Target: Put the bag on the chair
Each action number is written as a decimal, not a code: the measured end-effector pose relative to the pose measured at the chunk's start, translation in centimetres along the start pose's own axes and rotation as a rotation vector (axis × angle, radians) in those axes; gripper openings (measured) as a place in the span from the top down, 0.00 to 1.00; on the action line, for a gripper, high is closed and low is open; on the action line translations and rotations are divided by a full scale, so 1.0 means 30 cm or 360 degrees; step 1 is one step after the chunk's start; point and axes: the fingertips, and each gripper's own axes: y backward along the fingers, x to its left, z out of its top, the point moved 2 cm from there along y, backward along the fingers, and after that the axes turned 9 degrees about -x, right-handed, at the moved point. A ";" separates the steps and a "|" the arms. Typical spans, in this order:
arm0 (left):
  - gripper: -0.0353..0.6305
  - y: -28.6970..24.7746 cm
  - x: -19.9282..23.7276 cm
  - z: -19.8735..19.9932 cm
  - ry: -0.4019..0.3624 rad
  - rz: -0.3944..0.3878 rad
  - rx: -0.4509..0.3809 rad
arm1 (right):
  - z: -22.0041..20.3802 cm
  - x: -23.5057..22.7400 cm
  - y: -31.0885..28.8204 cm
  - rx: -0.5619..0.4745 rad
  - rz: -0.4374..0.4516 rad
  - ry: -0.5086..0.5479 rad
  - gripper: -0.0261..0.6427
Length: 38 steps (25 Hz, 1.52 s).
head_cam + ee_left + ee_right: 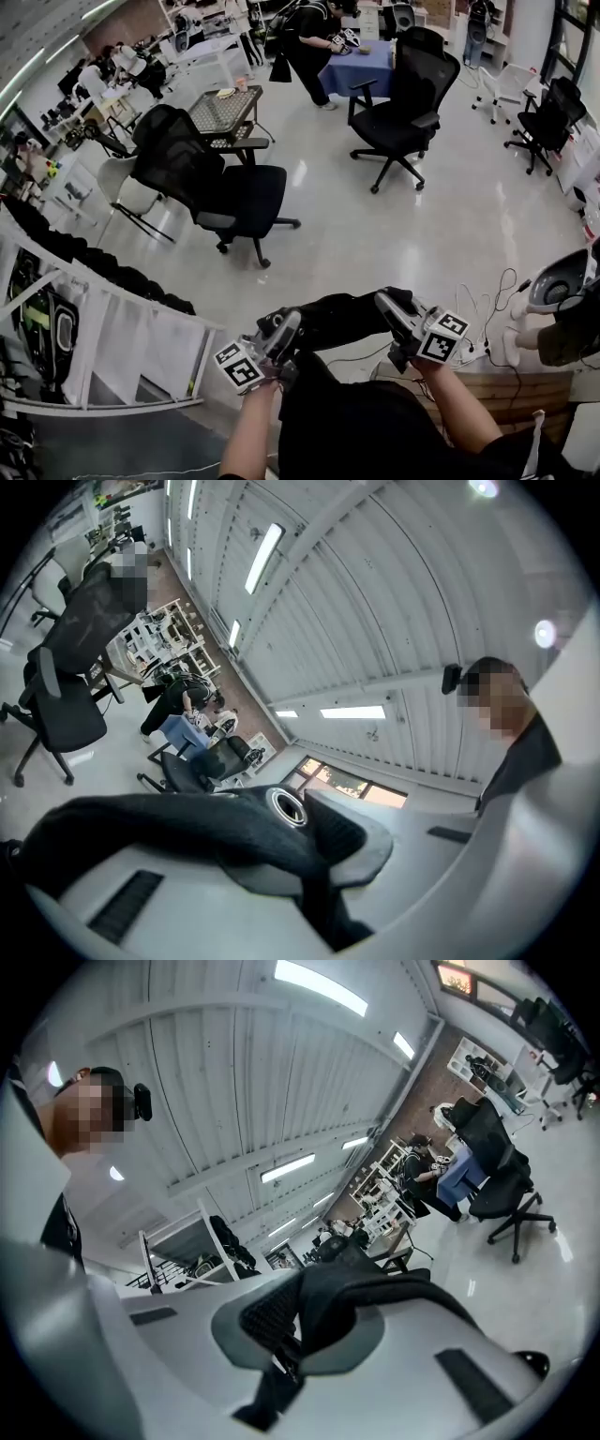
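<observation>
In the head view the black bag hangs close in front of the person, stretched between both grippers. My left gripper is shut on the bag's left end. In the left gripper view its grey jaws pinch a black strap with a metal eyelet. My right gripper is shut on the bag's right end, and the right gripper view shows it clamping black fabric. A black office chair stands empty on the floor ahead to the left, well apart from the bag.
A second black office chair stands farther off at the centre right, with more chairs at the far right. A small mesh table sits behind the near chair. A white railing runs along the left. Cables lie on the floor at the right. A person stands in the background.
</observation>
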 end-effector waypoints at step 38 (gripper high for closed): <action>0.91 -0.617 0.906 0.641 0.0108 -0.0072 0.0112 | 0.219 -0.680 -1.056 -0.0062 -0.0191 -0.0089 0.95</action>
